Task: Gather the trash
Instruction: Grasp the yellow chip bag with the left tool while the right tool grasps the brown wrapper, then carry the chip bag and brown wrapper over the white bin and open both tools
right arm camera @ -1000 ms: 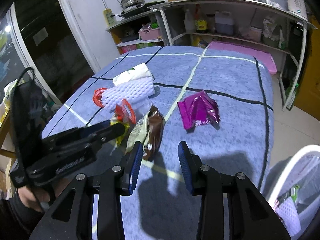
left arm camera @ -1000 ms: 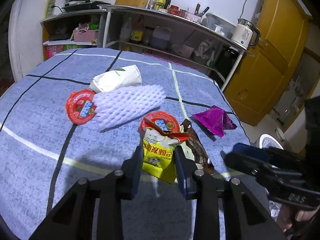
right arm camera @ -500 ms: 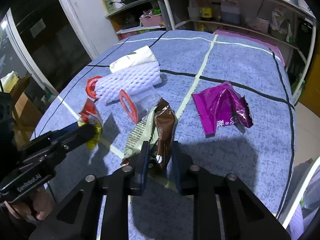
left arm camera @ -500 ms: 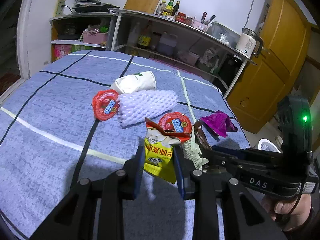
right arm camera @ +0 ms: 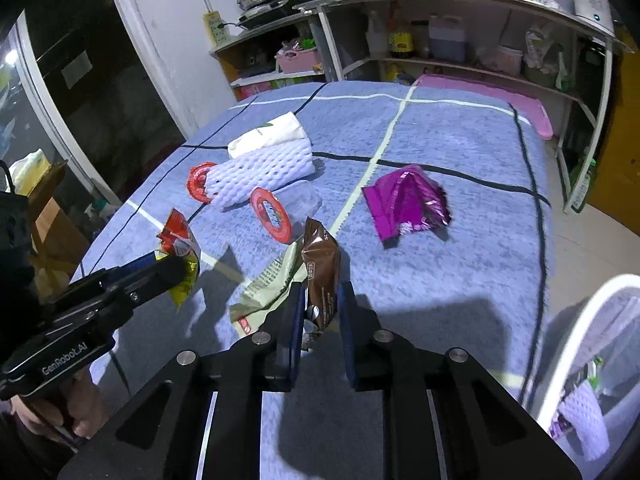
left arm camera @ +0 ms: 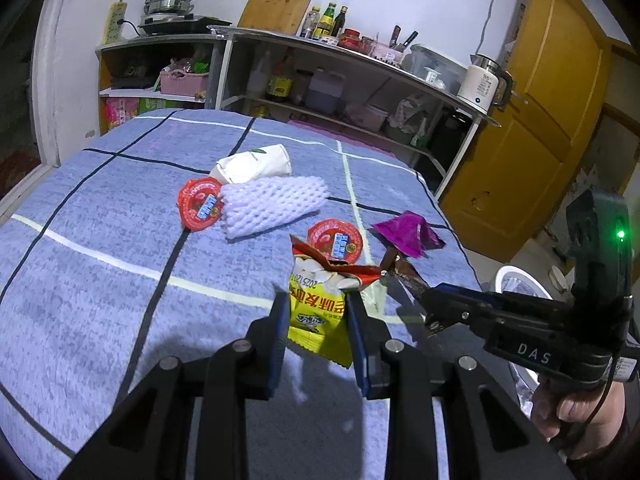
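**Both grippers clamped on wrappers above the blue checked cloth**

At the left, the left gripper is clenched on a yellow snack packet, its torn red top standing above the fingers; the right wrist view shows the packet lifted clear of the blue checked cloth at the near left of the table.

Farther back and left of centre lie a red-lidded cup on its side, a white foam fruit net touching it, and a white paper cup lying just beyond the net. A second red-lidded clear cup lies nearer, between the net and the grippers.

Near the middle, the right gripper is closed on a brown wrapper, which stands upright between the fingers. A pale green wrapper lies crumpled just left of it on the cloth, touching the left finger; whether it is also pinched cannot be told.

To the right, a purple foil wrapper rests on the cloth, well apart from both grippers.

At the near right, off the table's edge, a white bin holds another foam net and scraps.
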Tool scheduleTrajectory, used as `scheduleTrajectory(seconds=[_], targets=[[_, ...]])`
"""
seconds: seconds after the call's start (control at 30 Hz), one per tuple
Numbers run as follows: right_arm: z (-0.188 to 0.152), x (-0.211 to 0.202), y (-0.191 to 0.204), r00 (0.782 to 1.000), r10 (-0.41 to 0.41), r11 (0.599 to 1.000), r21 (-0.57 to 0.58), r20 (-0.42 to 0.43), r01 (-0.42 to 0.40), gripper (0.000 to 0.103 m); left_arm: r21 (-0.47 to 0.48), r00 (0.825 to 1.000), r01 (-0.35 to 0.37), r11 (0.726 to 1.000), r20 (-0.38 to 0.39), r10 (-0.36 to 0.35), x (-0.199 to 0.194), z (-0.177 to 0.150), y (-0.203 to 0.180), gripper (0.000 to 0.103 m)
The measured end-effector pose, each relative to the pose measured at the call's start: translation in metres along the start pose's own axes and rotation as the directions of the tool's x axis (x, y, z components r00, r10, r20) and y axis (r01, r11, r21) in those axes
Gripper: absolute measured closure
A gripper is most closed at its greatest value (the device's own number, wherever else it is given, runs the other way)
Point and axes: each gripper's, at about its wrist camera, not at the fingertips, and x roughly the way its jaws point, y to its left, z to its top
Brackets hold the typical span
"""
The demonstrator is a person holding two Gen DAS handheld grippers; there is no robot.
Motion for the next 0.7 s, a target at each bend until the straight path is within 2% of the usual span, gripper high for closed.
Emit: scheduleTrajectory(seconds=[0.7], targets=[[-0.047,-0.089,-0.015,0.993,-0.025,0.998,0.066,0.116,0.018,0.086,0.1,0.996,0.085,0.991,0.018,-0.088,-0.04,-0.02,-0.069,0.073]])
